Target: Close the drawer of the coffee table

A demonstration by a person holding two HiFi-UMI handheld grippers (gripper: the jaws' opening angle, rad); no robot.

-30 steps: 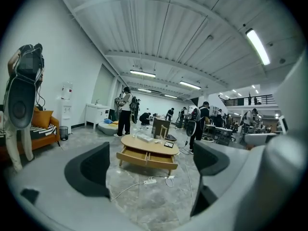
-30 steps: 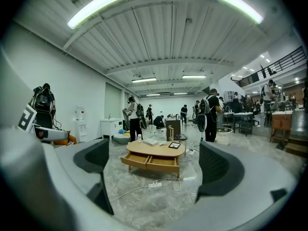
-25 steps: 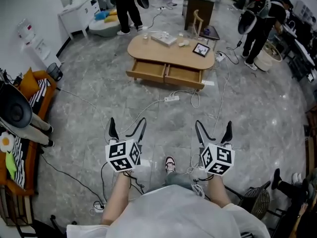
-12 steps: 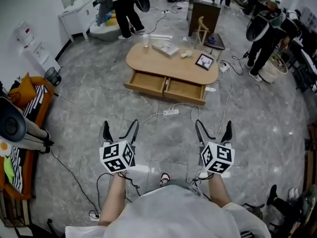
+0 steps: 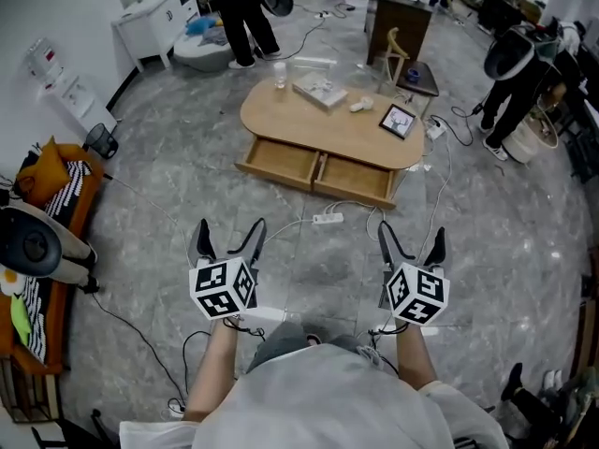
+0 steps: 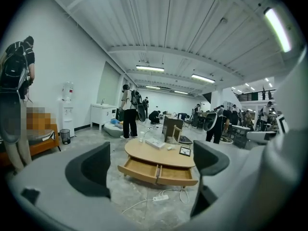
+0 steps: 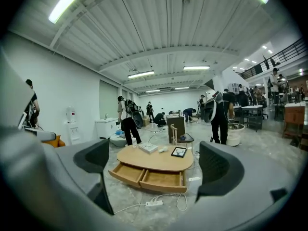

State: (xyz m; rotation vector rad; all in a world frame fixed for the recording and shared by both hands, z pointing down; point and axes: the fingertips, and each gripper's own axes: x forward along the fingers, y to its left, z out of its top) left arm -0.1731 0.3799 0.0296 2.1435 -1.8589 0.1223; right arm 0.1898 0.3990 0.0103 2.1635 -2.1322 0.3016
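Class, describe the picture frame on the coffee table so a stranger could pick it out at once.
Find the oval wooden coffee table on the grey floor, both drawers open. At its right end in the head view sits the picture frame: dark-edged, unlike the pale book and clear glass further left.

we list: coffee table [image 5: 328, 120], pale honey wood, its drawers [image 5: 281, 161] the same tone inside and out. floor [image 5: 187, 157], grey stone with paler marbled veins. power strip [image 5: 328, 218] and its cables, white. picture frame [image 5: 399, 121], black border. left gripper [image 5: 230, 239] and right gripper [image 5: 412, 243], dark grey jaws, cubes in black-and-white square markers. sofa [image 5: 90, 196], orange, with a black-and-white striped cushion [image 5: 67, 187]. cabinet [image 5: 154, 17], white.
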